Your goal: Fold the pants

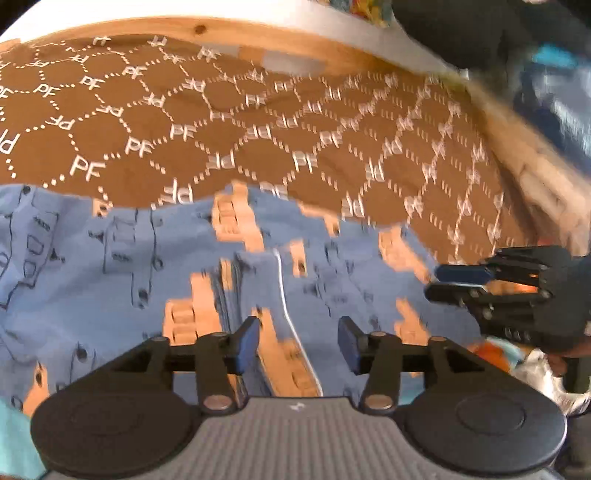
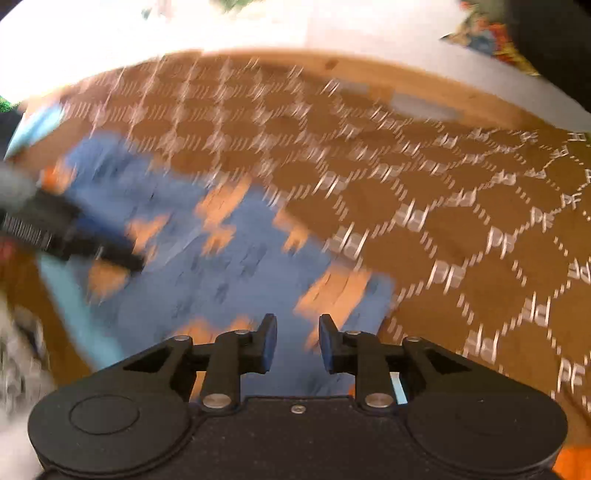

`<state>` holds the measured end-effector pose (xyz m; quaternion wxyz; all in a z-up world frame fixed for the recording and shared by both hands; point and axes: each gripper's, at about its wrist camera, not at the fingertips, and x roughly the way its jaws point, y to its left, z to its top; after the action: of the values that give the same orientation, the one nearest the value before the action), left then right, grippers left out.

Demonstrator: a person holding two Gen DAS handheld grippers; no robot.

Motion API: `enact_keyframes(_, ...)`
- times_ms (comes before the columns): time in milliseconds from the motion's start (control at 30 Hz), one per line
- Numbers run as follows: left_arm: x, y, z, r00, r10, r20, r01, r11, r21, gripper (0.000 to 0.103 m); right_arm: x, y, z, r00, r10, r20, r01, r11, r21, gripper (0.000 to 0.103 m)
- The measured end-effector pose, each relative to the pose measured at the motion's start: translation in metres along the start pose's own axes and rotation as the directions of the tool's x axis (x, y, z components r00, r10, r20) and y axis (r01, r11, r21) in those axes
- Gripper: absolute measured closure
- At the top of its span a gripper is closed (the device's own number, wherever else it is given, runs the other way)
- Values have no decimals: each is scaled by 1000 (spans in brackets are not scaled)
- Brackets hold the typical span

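A brown cloth (image 1: 229,122) printed with white "PF" hexagons covers the surface, edged at the far side by a pale wooden rim (image 1: 207,27). On it lie the blue pants (image 1: 110,280) with orange patches, spread flat at the near side under both tools. The left gripper (image 1: 297,341) hovers with fingers spread above a white drawstring (image 1: 286,314); the right gripper (image 2: 297,341) likewise parted, holds nothing.
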<state>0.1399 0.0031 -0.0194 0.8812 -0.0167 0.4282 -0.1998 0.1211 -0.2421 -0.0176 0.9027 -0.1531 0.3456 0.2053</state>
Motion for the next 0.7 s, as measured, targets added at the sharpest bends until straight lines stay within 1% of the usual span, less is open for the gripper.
enact_keyframes(67, 11, -1, -8, 996, 61, -58, -61, 998, 15, 47, -1, 7, -17, 999, -33, -38, 32, 999, -21, 77)
enact_keyframes(100, 11, 4, -14, 997, 59, -51, -59, 998, 0, 46, -3, 6, -23, 998, -45, -33, 44, 999, -20, 77)
enact_keyframes(133, 10, 10, -16, 998, 39, -44, -41, 999, -31, 46, -6, 4, -29, 998, -58, -30, 58, 998, -10, 76)
enact_keyframes(167, 6, 15, -15, 999, 26, -47, -29, 998, -63, 46, -9, 1, -30, 997, -75, -36, 76, 997, 14, 71)
enact_keyframes(233, -3, 21, -12, 999, 18, -40, -22, 994, -109, 45, -18, -8, -29, 996, -86, -19, 87, 994, 68, 68)
enact_keyframes(267, -8, 22, -10, 999, 22, -27, -25, 992, -120, 45, -22, -12, -26, 996, -86, 10, 85, 992, 91, 68)
enact_keyframes(333, -16, 22, -5, 999, 30, 28, -27, 995, -100, 44, -24, -12, -21, 996, -84, 43, 79, 991, 105, 67)
enact_keyframes(367, -17, 19, 0, 997, 49, 54, -45, 996, -78, 43, -19, -11, -16, 996, -73, 51, 67, 992, 109, 67)
enact_keyframes(400, -15, 16, 8, 994, 85, 69, -82, 995, -49, 41, -13, -11, -12, 997, -62, 54, 56, 992, 111, 67)
enact_keyframes(467, -2, 12, 24, 983, 171, 60, -170, 985, -27, 41, 1, -6, -4, 998, -37, 58, 31, 994, 107, 66)
enact_keyframes(500, 9, 15, 31, 978, 202, 47, -201, 979, -29, 41, 10, -2, 0, 998, -27, 57, 21, 995, 102, 64)
enact_keyframes(567, 29, 21, 40, 971, 238, 18, -237, 970, -44, 42, 24, 3, 5, 999, -20, 45, 15, 995, 97, 47)
enact_keyframes(600, 38, 27, 42, 968, 252, -9, -252, 967, -44, 38, 30, 4, 7, 999, -34, 38, 30, 995, 96, 44)
enact_keyframes(633, 41, 33, 41, 970, 241, -13, -242, 969, -56, 36, 34, 5, 8, 997, -63, 33, 59, 993, 100, 41)
enact_keyframes(667, 40, 37, 40, 974, 228, -5, -228, 970, -81, 36, 37, 5, 7, 996, -89, 31, 85, 990, 110, 41)
enact_keyframes(700, 36, 38, 39, 976, 220, 1, -219, 971, -101, 36, 37, 4, 5, 995, -93, 33, 89, 989, 122, 41)
